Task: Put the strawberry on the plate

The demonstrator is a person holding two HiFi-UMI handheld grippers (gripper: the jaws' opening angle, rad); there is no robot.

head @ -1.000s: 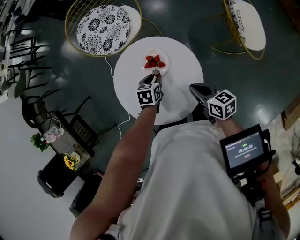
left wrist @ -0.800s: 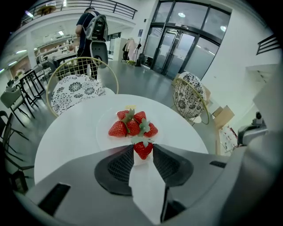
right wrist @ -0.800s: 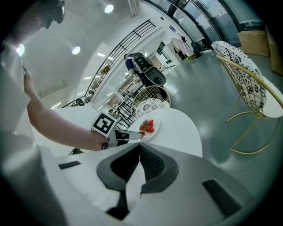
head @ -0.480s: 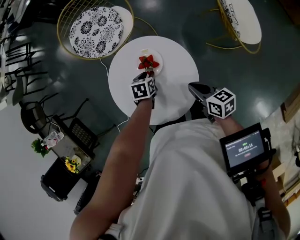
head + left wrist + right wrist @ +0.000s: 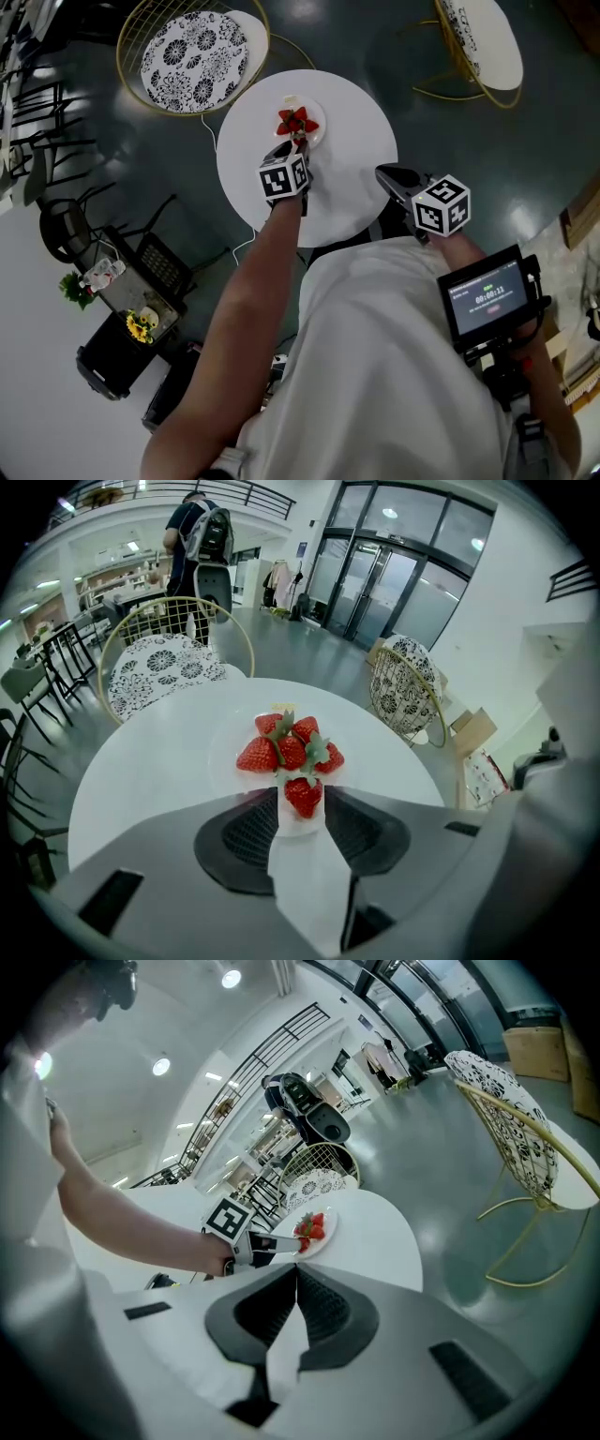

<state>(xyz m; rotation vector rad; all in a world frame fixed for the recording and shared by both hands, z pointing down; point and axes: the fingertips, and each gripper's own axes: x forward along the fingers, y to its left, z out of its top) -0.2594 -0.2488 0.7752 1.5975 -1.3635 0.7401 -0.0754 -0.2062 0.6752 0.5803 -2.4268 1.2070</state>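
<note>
A small white plate (image 5: 317, 130) on the round white table (image 5: 352, 178) carries a pile of several red strawberries (image 5: 296, 122). My left gripper (image 5: 295, 146) reaches to the plate's near edge. In the left gripper view its jaws (image 5: 302, 803) are shut on one strawberry (image 5: 303, 796), held just in front of the pile (image 5: 286, 747) over the plate's near rim (image 5: 225, 761). My right gripper (image 5: 382, 174) hovers over the table's right edge, jaws shut and empty (image 5: 296, 1274); it looks at the plate (image 5: 323, 1238) from the side.
A gold wire chair with a patterned cushion (image 5: 195, 58) stands behind the table at the left, another (image 5: 487, 42) at the far right. Black chairs and a small stand with flowers (image 5: 141, 323) are on the left. A person (image 5: 197, 536) stands far off.
The head view has shifted a little. My left gripper has stayed at the plate's near edge with the strawberry in it; the right gripper has not moved.
</note>
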